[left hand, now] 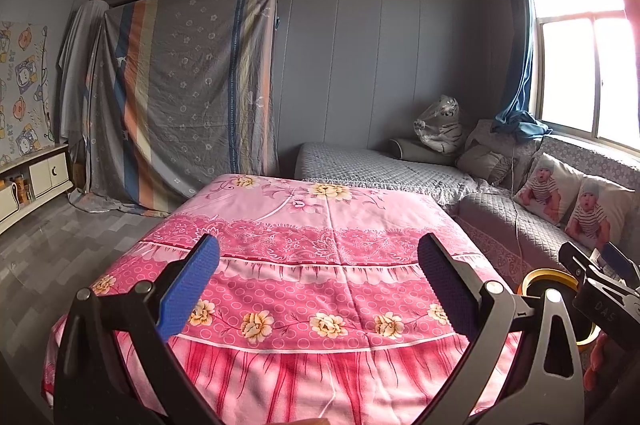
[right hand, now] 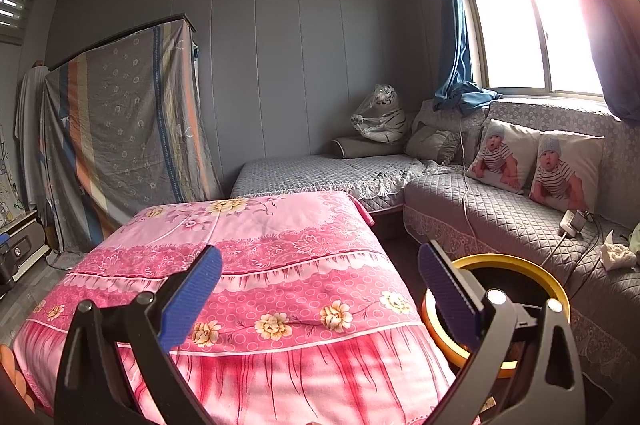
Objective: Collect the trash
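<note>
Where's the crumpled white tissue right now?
In the right wrist view, the crumpled white tissue lies on the grey quilted sofa at far right, just beyond the white charger.

My left camera looks along my blue-padded fingers, close over the pink floral cloth-covered table (left hand: pixel 320 265), facing the grey panelled wall. My right camera sits just rightward, aimed likewise, nearer the grey quilted sofa (right hand: pixel 500 209). Both share table, draped striped sheet (left hand: pixel 180 97) and window.
</note>
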Motion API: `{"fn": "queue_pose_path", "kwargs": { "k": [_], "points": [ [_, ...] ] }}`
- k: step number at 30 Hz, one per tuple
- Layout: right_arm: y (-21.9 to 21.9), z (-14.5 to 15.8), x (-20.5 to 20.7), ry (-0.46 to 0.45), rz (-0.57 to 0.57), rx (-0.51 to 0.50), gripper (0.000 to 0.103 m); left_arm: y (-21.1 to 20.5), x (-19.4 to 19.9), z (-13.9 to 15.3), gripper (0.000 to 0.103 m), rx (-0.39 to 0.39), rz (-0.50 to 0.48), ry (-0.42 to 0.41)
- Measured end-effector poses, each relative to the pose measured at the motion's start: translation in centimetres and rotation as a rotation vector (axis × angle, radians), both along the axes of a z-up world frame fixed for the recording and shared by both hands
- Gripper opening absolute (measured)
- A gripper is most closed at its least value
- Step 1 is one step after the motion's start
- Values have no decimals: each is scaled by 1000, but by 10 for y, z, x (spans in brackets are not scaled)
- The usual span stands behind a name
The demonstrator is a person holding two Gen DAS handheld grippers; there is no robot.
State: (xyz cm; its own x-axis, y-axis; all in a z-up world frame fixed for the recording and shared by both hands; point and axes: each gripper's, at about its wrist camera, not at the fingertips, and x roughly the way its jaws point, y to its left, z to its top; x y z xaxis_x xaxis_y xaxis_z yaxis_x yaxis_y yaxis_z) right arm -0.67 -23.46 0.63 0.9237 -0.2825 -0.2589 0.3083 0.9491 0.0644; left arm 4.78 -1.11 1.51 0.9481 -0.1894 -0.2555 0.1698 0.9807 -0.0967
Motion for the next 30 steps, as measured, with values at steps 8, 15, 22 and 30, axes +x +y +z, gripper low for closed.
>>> {"fn": "queue_pose_path", "kwargs": {
  "k": [8,15,22,30],
  "points": [
    [-1,-1,1,7,4,5,95,0,2,-2,95,-3,-4,9],
    [-2,-3,2,15,4,10,95,-1,3,-3,95,-2,-12,16],
    [-3,-3,2,18,4,11,95,-2,5,-5,95,-3,-22,27],
    [-4,-6,3,26,5,20,95,-3,4,-6,95,-3,-27,33]
  ]
}}
